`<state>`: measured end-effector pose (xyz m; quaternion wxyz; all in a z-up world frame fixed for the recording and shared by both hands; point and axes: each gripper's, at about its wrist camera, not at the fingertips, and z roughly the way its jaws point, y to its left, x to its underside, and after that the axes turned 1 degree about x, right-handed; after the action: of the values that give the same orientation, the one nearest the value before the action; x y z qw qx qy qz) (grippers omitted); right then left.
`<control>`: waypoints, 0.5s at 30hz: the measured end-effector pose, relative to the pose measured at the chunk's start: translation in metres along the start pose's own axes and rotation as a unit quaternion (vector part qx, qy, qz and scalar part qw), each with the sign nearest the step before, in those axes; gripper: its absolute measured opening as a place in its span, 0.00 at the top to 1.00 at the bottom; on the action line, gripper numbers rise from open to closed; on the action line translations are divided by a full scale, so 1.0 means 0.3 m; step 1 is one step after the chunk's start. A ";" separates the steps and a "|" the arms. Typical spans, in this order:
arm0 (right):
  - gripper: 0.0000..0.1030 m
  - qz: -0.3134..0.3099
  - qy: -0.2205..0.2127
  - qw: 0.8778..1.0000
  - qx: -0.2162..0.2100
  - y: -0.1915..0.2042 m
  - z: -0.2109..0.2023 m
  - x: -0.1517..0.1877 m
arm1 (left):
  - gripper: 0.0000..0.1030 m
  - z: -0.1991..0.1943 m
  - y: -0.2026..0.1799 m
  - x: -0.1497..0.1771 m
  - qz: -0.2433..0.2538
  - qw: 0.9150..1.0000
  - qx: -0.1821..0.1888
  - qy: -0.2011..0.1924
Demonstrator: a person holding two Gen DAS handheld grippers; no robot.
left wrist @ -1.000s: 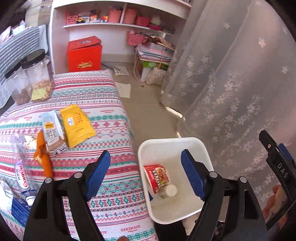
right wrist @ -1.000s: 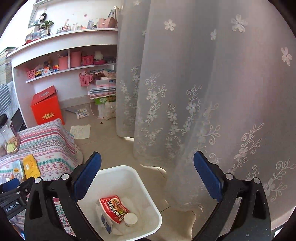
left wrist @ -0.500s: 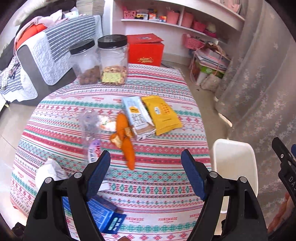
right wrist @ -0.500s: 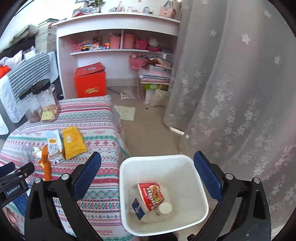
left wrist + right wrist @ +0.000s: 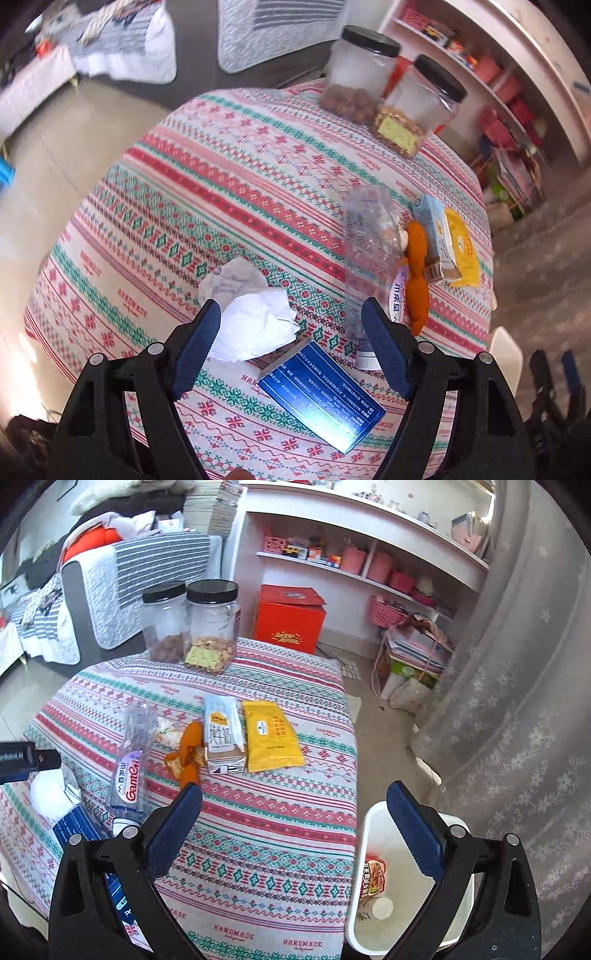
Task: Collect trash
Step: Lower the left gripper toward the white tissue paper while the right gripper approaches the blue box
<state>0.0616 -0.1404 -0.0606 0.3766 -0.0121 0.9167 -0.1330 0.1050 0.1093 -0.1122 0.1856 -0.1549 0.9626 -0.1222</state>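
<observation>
Trash lies on the patterned tablecloth [image 5: 229, 192]: crumpled white paper [image 5: 255, 321], a shiny blue box [image 5: 321, 395], a crushed clear bottle [image 5: 369, 254], an orange peel [image 5: 417, 266], a pale blue carton [image 5: 436, 236] and a yellow packet [image 5: 461, 251]. My left gripper [image 5: 291, 350] hovers open over the paper and the blue box, nothing between its fingers. My right gripper [image 5: 295, 830] is open and empty above the table's near edge. In the right wrist view the bottle [image 5: 131, 764], peel [image 5: 188, 753], carton [image 5: 223, 734] and packet [image 5: 269, 734] lie ahead. The white bin [image 5: 369, 849] stands on the floor at right, holding a red cup [image 5: 373, 882].
Two black-lidded jars [image 5: 210, 624] stand at the table's far edge. Behind are a red box [image 5: 290, 618], pink shelves [image 5: 351, 565] and a sofa with striped quilts [image 5: 147, 579]. A lace curtain [image 5: 517, 701] hangs on the right beside the bin.
Both grippers have swung left from the bin towards the table. The left view now looks down on the paper and blue box; the right view takes in the table and bin.
</observation>
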 end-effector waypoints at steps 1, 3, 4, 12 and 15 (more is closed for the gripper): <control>0.07 -0.008 0.000 1.000 -0.004 0.017 0.002 -0.002 | 0.26 0.010 0.021 -0.002 -0.022 1.000 0.008 0.009; 0.07 -0.020 0.001 1.000 -0.015 0.050 0.005 -0.001 | 0.26 0.025 0.044 -0.005 -0.044 0.999 0.002 0.014; 0.07 -0.026 0.002 0.999 -0.022 0.064 0.006 -0.001 | 0.26 0.030 0.044 -0.005 -0.048 0.999 -0.007 0.012; 0.07 -0.087 0.003 0.993 -0.080 0.168 0.000 0.011 | 0.19 0.120 0.109 0.000 -0.114 0.991 -0.004 0.066; 0.07 -0.113 0.012 0.987 -0.111 0.214 -0.001 0.022 | 0.20 0.125 0.127 0.010 -0.123 0.990 0.001 0.072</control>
<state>0.0618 -0.0794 -0.0812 0.3447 -0.1557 0.9229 -0.0726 0.1075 0.1367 -0.1581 0.0999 -0.2627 0.9469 -0.1562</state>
